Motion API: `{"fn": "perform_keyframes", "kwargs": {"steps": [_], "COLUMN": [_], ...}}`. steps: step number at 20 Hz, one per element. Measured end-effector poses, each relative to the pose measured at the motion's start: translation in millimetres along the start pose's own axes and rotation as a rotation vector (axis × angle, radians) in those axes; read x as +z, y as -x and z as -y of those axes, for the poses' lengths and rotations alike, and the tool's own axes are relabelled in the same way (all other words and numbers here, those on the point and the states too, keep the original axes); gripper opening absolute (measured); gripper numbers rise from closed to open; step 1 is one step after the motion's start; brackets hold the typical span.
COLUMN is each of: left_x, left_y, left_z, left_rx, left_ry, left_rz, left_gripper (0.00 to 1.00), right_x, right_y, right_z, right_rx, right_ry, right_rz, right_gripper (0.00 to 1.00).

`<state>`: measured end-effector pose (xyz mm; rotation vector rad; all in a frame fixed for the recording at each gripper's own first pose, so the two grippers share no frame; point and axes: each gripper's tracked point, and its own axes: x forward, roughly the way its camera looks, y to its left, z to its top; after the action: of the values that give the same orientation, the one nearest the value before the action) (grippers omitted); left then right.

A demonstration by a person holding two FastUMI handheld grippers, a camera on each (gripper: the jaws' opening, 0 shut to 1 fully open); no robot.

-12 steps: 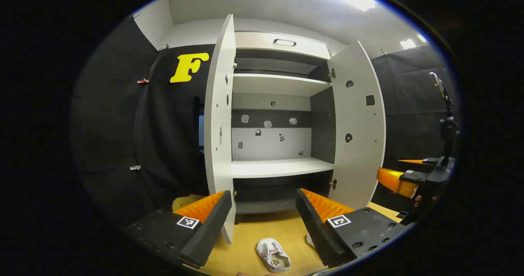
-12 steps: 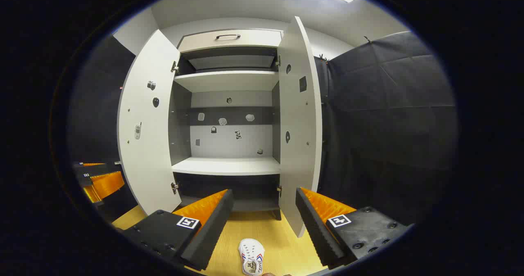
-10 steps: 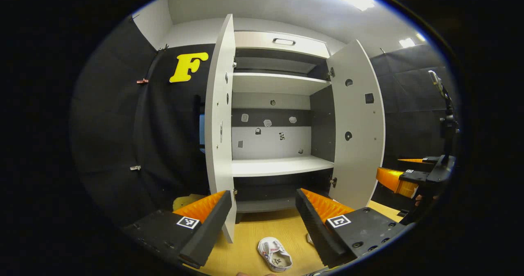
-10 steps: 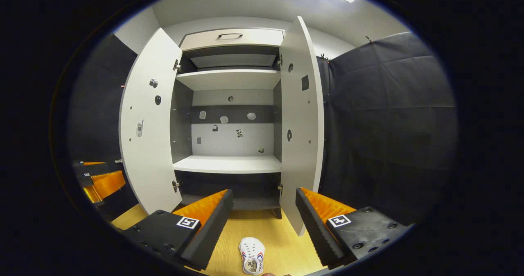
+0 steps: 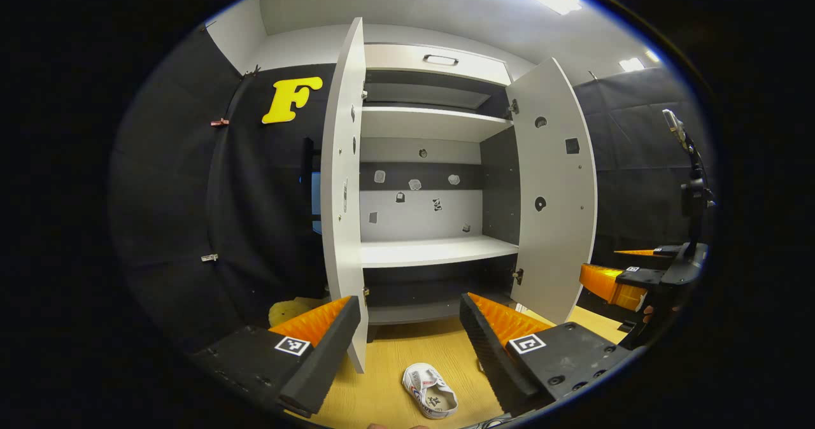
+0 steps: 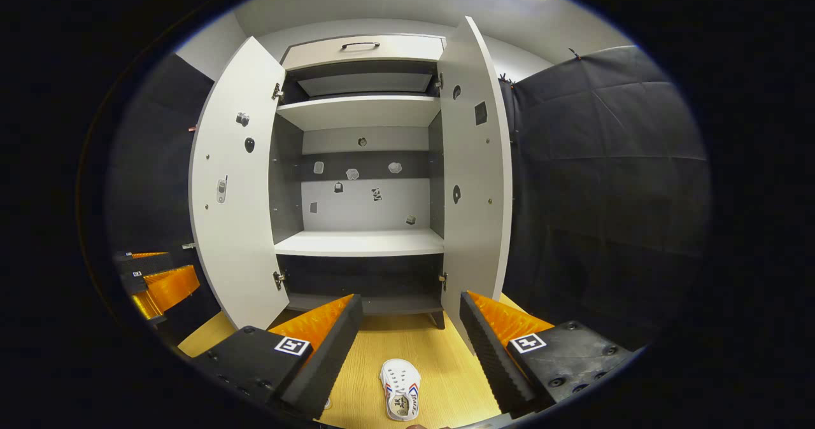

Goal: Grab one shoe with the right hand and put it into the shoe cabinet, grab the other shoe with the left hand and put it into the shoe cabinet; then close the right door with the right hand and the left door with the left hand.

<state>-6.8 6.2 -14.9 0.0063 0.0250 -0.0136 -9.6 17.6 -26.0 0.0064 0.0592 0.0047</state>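
Right gripper view puts us square in front of the shoe cabinet (image 6: 360,241), with both doors swung wide so the shelves are reachable without any door in the path. Our right gripper (image 6: 411,346) has its jaws spread apart and holds nothing; a white shoe (image 6: 401,398) lies on the wooden floor (image 6: 439,365) directly between and below the fingers, toe toward the cabinet. We judge the gripper is lined up over it on purpose, since this shoe goes in first with the right hand. The right door (image 6: 474,181) stands edge-on just beside our line of approach, and the left door (image 6: 235,187) is opened out flat.

From the left gripper view, our left gripper (image 5: 411,343) is also parted and empty, held back and aimed at the cabinet's open middle shelf (image 5: 436,251). A white shoe (image 5: 430,391) lies on the floor below it, on its side or tilted, and a sliver of something white shows just beside the right finger; we cannot tell whether that is the second shoe. Off at the far edge we see the other gripper (image 5: 614,282), well apart, which leaves each hand its own room to work.

No shoe is in the cabinet yet, so the task is at its start.
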Motion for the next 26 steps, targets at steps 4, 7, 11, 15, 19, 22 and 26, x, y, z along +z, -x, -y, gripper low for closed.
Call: {"fn": "perform_keyframes", "kwargs": {"steps": [4, 7, 11, 15, 19, 22, 26], "left_x": [-10, -15, -15, -18, -24, -33, -51], "left_y": [-1, -2, -3, -4, -1, 1, 4], "left_z": [-6, -9, -13, -18, -24, -32, -42], "left_rx": [0.001, -0.001, -0.003, -0.001, 0.005, 0.013, 0.025], "left_ry": [0.008, 0.024, 0.030, 0.016, 0.023, 0.030, 0.041], "left_rz": [-0.018, -0.026, -0.021, -0.020, -0.031, -0.054, -0.094], "left_gripper": [0.98, 0.98, 0.98, 0.97, 0.98, 0.98, 0.98], "right_x": [-9, -18, -20, -23, -39, -62, -111], "right_y": [-1, 0, -3, -7, -14, -19, -25], "right_z": [-5, -5, -8, -15, -21, -29, -39], "right_rx": [0.001, -0.011, -0.012, -0.001, 0.001, 0.014, 0.036], "right_ry": [0.002, 0.019, 0.020, 0.004, 0.023, 0.027, 0.040], "right_rz": [-0.026, -0.054, -0.072, -0.094, -0.147, -0.199, -0.272], "right_gripper": [0.98, 0.98, 0.98, 0.98, 0.98, 0.98, 0.98]}}
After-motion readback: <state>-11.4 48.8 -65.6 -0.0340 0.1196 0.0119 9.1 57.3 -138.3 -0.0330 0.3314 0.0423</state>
